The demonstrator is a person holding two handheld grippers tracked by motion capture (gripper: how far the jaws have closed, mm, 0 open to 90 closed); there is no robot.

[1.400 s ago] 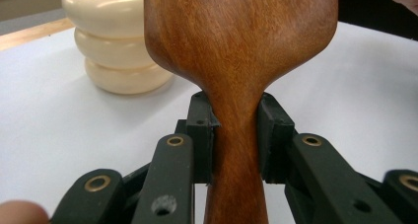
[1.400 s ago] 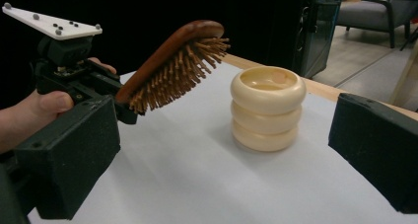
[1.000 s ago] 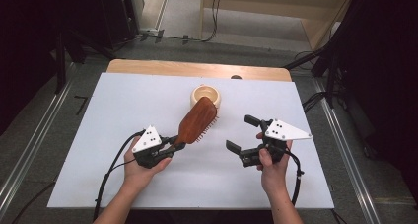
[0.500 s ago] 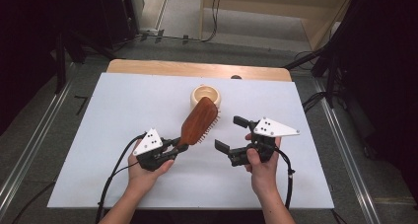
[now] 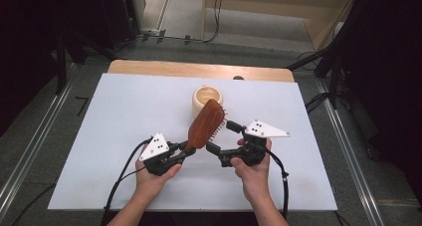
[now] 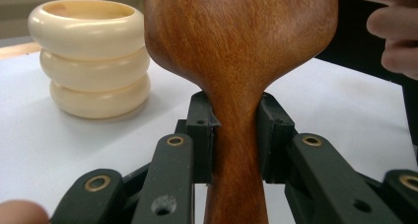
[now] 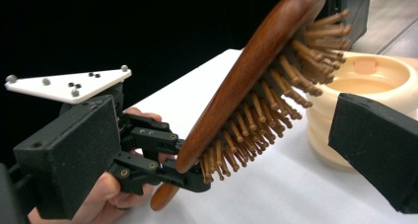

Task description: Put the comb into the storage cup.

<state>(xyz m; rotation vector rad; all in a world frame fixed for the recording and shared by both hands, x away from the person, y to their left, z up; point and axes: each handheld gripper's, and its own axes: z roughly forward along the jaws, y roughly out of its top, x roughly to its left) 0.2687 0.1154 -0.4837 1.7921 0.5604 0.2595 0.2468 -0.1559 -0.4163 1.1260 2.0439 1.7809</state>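
- One wooden hairbrush (image 5: 206, 125) in play: held off the counter (image 5: 124, 116), head tilted up and away toward the far side, bristles facing the right side.
- Left claw (image 5: 188, 150) is clamped on the brush's narrow neck; in the left gripper view both pads (image 6: 203, 135) press the handle just below where the head flares. Firm pinch, nothing else in it.
- Right claw (image 5: 221, 136) has its jaws spread wide, holding nothing. One jaw sits near the bristle side of the head, the other lower, near the handle.
- Change over the last second: right claw has slid in from the right, from well apart to just beside the brush. Left claw and brush have barely shifted.
- My read: this is the approach for a handover or a two-handed regrip; jaws not yet on the head.
- Risk, as a judgement: closing across bristles gives a poor seat; the wooden edges look a better bite.
- Cream ribbed pot (image 5: 207, 97) stands on the counter just behind the brush tip, apart from both claws.
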